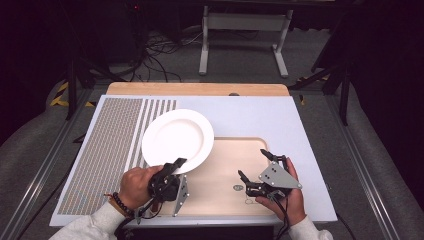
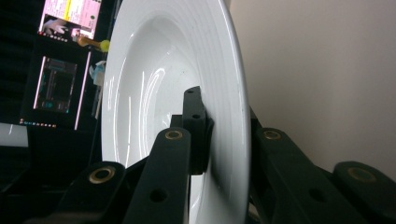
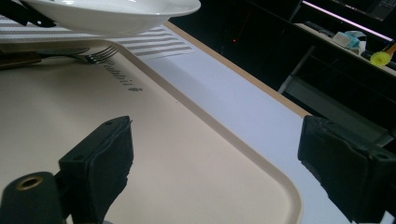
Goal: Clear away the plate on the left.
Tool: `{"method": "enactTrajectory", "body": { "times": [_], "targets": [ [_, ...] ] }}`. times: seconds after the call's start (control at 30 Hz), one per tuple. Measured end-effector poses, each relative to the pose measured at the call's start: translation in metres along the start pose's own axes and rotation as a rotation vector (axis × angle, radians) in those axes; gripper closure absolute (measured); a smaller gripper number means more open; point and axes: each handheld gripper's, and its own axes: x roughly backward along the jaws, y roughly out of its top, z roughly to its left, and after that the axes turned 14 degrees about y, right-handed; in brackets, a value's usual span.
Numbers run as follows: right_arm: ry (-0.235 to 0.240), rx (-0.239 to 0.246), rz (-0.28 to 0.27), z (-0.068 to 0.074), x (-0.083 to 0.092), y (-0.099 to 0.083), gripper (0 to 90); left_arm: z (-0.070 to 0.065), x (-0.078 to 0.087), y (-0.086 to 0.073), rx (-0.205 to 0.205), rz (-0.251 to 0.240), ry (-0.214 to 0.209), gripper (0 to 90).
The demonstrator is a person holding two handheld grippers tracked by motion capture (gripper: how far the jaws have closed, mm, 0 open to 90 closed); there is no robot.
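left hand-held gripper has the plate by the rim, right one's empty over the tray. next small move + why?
Probably lower the plate gently toward the tray before releasing. The left hand-held gripper is clamped on its near rim, and the right gripper view shows the plate raised off the surface with a fork lying under it. The right hand-held gripper is open and holds nothing.

Tray (image 1: 220,197) centre free; plate (image 1: 178,138) & fork (image 3: 95,55) block its left
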Motion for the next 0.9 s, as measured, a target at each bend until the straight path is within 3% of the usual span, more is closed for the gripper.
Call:
{"method": "enactTrajectory", "body": {
  "times": [0.6,0.9],
  "targets": [
    [-0.020,-0.005,-0.015,-0.003,0.004,0.000,11.5,-0.022,-0.002,0.022,-0.029,-0.065,-0.065,81.6],
    [-0.032,-0.001,-0.015,-0.002,0.004,0.001,11.6,-0.035,0.001,0.032,-0.061,-0.092,-0.122,81.3]
  ]
}}
